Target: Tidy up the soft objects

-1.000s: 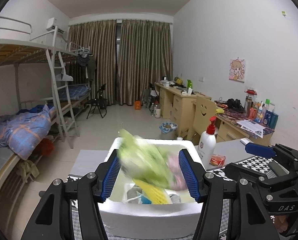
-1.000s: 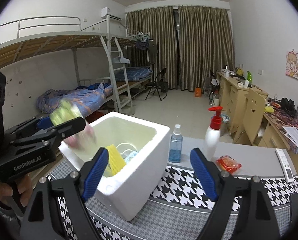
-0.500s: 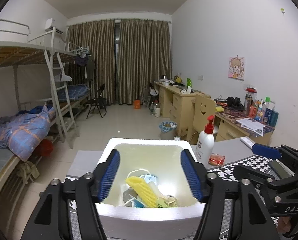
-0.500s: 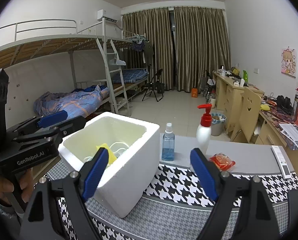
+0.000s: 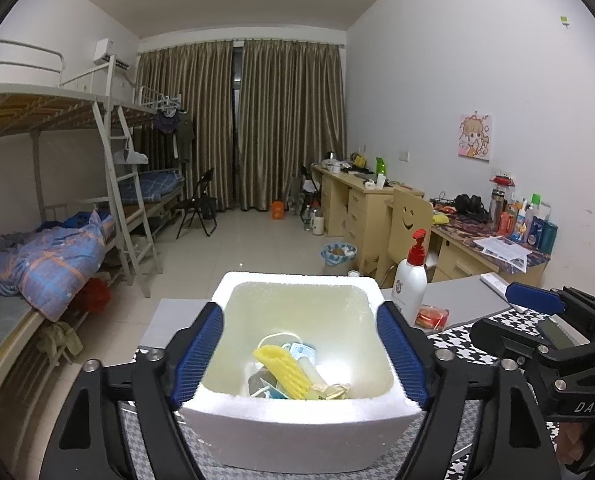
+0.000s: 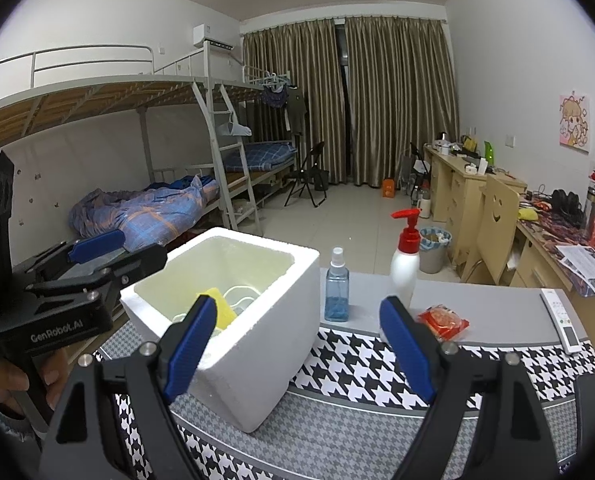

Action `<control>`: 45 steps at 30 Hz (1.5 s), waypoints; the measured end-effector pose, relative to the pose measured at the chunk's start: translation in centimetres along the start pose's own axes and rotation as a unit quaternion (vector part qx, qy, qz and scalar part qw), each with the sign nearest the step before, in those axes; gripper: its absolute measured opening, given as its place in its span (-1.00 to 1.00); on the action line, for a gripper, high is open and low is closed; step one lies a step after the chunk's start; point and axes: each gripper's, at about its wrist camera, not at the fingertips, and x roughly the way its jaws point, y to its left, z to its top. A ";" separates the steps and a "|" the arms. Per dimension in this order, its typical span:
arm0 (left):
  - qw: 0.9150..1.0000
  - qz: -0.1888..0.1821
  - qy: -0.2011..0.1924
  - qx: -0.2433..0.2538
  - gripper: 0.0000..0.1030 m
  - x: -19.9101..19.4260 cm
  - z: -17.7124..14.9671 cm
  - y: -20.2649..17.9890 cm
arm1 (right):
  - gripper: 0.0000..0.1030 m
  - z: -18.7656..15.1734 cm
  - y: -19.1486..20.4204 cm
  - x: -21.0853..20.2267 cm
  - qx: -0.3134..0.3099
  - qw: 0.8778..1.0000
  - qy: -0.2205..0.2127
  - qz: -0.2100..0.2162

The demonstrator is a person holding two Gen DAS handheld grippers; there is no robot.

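Hovering above the white foam box point(image 5: 297, 432), the left gripper point(image 5: 299, 356) is opening its blue-padded jaws, with nothing pinched between them. Inside the box lie the soft objects: a yellow ridged sponge point(image 5: 283, 370), a pale face mask with white loops point(image 5: 301, 350) and some crumpled wrappers point(image 5: 331, 390). The right gripper point(image 6: 297, 350) hangs beside the box with jaws spread wide and empty, over the black-and-white houndstooth cloth point(image 6: 361, 364). Beyond stand a blue spray bottle point(image 6: 337, 290), a red-capped white pump bottle point(image 6: 405, 264) and a red snack packet point(image 6: 443, 322).
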 end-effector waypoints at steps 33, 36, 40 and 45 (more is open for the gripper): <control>0.998 0.034 -0.050 0.009 0.98 -6.6 -1.6 -2.2 | 0.96 -2.6 1.2 -5.5 -0.003 0.999 -0.044 -0.015; 0.998 0.039 -0.052 0.011 0.98 -7.0 -1.8 -2.4 | 0.98 -2.9 1.4 -6.2 -0.004 0.999 -0.051 -0.018; 0.998 0.036 -0.057 0.010 0.98 -7.8 -2.0 -2.6 | 0.98 -3.3 1.8 -7.1 -0.007 0.998 -0.060 -0.023; 0.998 0.033 -0.058 0.010 0.98 -8.6 -2.6 -3.0 | 0.98 -3.8 1.7 -7.8 0.000 0.998 -0.064 -0.020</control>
